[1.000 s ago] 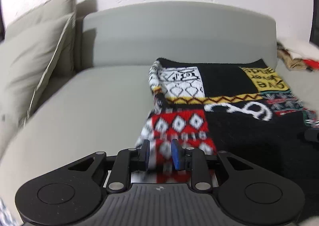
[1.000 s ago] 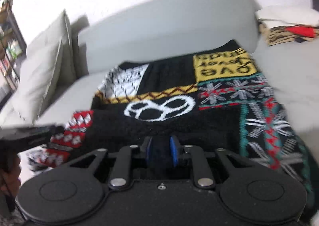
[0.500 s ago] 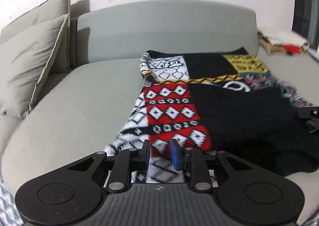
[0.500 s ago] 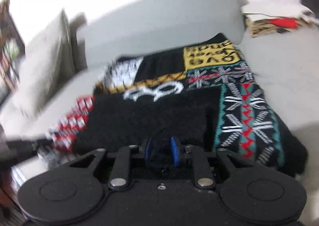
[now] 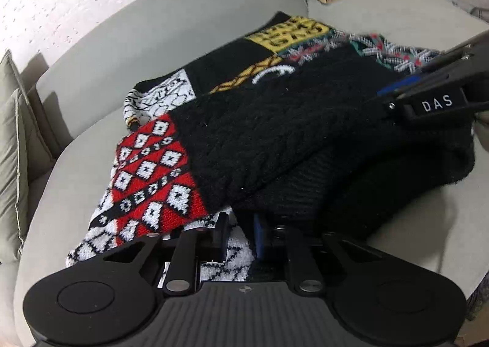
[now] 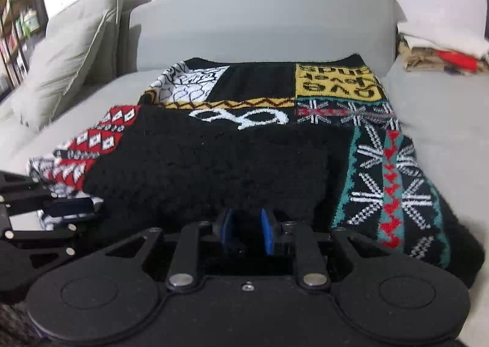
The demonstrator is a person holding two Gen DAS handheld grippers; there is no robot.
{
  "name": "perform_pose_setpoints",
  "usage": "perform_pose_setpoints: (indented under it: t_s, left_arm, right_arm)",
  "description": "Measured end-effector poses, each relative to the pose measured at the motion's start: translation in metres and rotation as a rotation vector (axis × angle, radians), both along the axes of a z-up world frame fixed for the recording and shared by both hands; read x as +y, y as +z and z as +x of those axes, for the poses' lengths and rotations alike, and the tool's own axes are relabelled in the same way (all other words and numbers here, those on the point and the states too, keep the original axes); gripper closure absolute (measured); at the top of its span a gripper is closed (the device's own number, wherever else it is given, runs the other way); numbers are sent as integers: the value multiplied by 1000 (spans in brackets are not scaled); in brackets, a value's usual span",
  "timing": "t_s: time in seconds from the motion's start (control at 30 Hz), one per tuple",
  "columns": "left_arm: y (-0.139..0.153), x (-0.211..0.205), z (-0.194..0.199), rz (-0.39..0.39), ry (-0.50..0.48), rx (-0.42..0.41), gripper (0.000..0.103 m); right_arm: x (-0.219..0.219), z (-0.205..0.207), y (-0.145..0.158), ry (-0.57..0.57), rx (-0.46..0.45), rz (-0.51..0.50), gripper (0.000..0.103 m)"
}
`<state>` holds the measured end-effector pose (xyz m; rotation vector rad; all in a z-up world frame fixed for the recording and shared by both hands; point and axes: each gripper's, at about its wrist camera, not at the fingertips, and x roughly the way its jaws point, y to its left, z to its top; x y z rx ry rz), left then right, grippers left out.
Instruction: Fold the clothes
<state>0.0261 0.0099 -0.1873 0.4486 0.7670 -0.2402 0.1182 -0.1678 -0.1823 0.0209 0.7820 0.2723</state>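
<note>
A patchwork knit sweater [image 5: 262, 130] in black, red, white and yellow lies on a grey sofa, its near part doubled over. It also shows in the right wrist view [image 6: 214, 157]. My left gripper [image 5: 240, 237] is shut on the sweater's near left edge, by the red diamond patch. My right gripper [image 6: 247, 234] is shut on the black near edge, and shows in the left wrist view [image 5: 397, 93] at the right. The left gripper shows in the right wrist view [image 6: 70, 208] at the left edge.
The grey sofa seat [image 6: 440, 108] and backrest [image 6: 259, 16] surround the sweater. Grey cushions [image 6: 70, 65] stand at the left end. A pile of other clothes [image 6: 443, 53] lies at the far right. A bookshelf [image 6: 18, 20] stands beyond the cushions.
Both grippers have pulled the sweater's near edge back towards the front of the seat and lower. The left view has swung right, so the right gripper is in it.
</note>
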Motion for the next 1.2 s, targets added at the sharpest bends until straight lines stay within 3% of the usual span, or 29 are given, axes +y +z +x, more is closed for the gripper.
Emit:
perform_pose_setpoints:
  t_s: [0.03,0.13,0.23,0.37,0.5,0.57,0.63,0.73,0.83,0.93,1.0,1.13,1.2]
  left_arm:
    - [5,5,-3,-35,5,-6,90]
    - [26,18,-19,-164,-14,-67,75]
    - [38,19,-28,-219,-30,-155,70]
    - [36,18,9,-267,101,-161,69]
    - [22,11,45,-176,281,-102,77]
    - [11,9,57,-161,305,-9,78]
    - [4,5,62,-127,302,26,78]
    - [7,13,57,-164,300,27,78]
    - [16,22,47,-177,327,-34,69]
    - [29,21,43,-65,388,-205,63]
    - [35,25,55,-11,424,-267,62]
    - [25,59,94,-68,538,-155,63]
    - [9,64,107,-79,538,-43,63]
  right_arm:
    - [-3,-3,4,-13,5,25,83]
    - [-19,-15,18,-42,-25,147,83]
    - [-28,-23,29,-46,-90,210,83]
    - [-22,-13,29,-29,-110,236,83]
    - [4,-2,22,49,-149,191,83]
    - [23,6,11,97,-108,117,83]
    - [37,14,-7,108,-25,19,85]
    - [32,14,-3,96,-22,44,85]
    - [15,5,8,55,-54,142,84]
    - [-1,-4,22,-27,-165,177,84]
    - [-7,0,25,-107,-207,159,84]
    - [-9,21,16,-213,-188,90,87]
    - [-6,38,1,-223,-92,21,87]
